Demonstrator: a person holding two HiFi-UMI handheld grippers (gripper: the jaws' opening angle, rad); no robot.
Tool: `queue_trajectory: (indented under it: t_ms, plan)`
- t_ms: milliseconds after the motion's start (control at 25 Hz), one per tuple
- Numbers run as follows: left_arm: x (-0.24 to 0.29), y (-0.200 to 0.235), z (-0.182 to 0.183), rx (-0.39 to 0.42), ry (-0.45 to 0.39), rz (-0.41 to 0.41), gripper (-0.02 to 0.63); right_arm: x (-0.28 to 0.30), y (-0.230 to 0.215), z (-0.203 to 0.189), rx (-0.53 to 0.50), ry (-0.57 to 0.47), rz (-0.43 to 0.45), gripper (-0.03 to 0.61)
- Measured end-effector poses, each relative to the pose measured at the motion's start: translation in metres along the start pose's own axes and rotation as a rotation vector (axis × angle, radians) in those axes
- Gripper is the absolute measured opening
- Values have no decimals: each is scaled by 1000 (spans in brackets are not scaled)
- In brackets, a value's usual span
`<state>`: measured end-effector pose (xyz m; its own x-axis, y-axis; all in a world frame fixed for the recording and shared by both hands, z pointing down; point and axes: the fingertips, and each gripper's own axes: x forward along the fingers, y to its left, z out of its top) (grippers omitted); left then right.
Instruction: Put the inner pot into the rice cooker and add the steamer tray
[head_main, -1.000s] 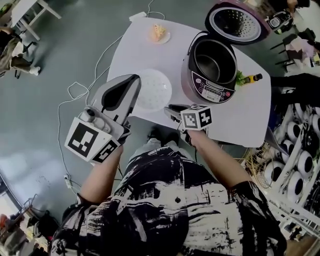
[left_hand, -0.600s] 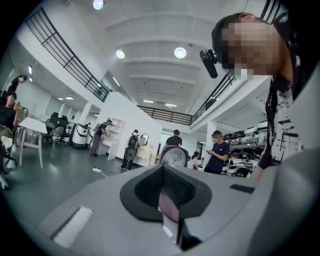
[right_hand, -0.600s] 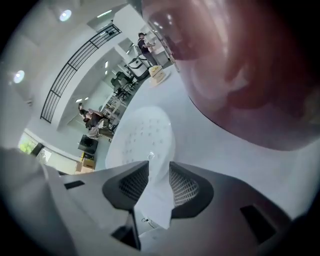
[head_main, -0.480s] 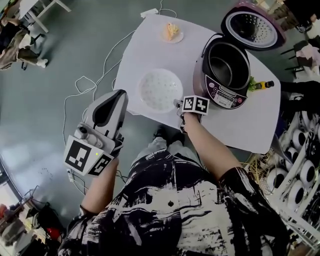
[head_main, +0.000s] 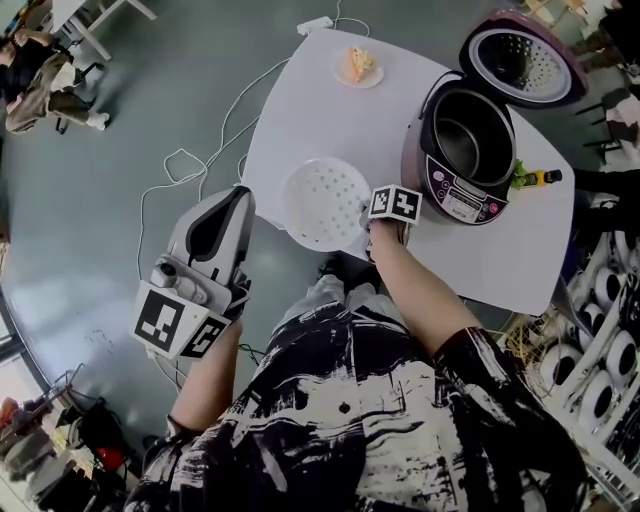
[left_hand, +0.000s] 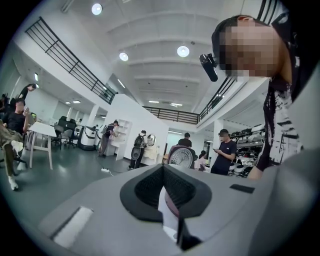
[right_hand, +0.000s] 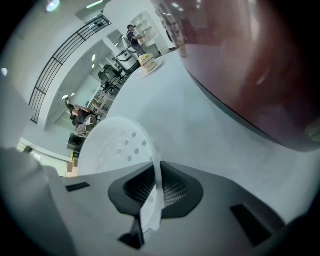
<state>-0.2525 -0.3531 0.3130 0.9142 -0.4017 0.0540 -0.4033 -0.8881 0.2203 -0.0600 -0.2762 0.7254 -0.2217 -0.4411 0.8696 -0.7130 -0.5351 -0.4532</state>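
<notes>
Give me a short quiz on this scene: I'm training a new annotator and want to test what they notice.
1. True or false: the inner pot already sits in the rice cooker.
2. What is the right gripper shut on? A) the steamer tray, at its rim; B) the inner pot; C) nothing.
3. Fill in: the cooker's lid stands ___.

Key: 1 true. 2 A; its fingers have just closed on the rim. 3 open.
</notes>
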Motion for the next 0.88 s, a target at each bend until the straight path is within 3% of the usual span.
queue_trajectory:
  t_ms: [160, 320, 560, 720, 880]
  plan:
    - [5, -2, 4, 1, -16, -13, 5, -8, 36, -3, 5, 6, 120, 4]
    - [17, -10, 12, 7, -46, -55, 5, -37, 83, 2, -69, 6, 250, 3]
    - [41, -42, 40, 34, -99, -148, 5, -117, 132, 43, -159, -75, 402, 3]
    - [57, -72, 63, 80, -139, -214, 5, -182, 126, 96, -190, -187, 436, 3]
    - [75, -96, 70, 101, -153, -266, 5, -246, 76, 161, -171, -324, 392, 3]
